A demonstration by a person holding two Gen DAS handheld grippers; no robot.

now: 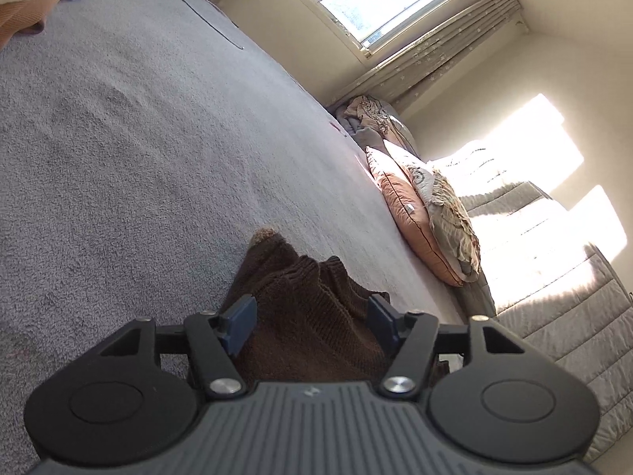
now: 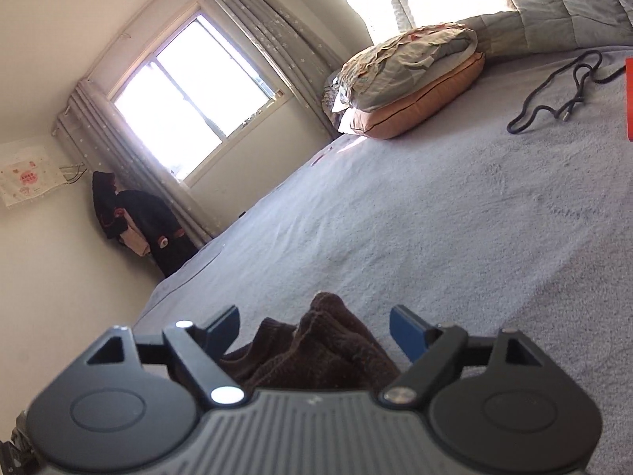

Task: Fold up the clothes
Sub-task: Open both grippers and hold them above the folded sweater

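A dark brown knitted garment lies bunched on the grey bedspread, directly between the blue fingers of my left gripper. The jaws stand wide apart around the cloth and do not pinch it. In the right wrist view another bunched part of the brown knit sits between the spread blue fingers of my right gripper, also open. The rest of the garment is hidden under the gripper bodies.
Stacked pillows lie at the head of the bed against a quilted headboard. A black cable and a red object lie on the bedspread. Other clothes lie at the top left. Dark clothes hang in the corner by the window.
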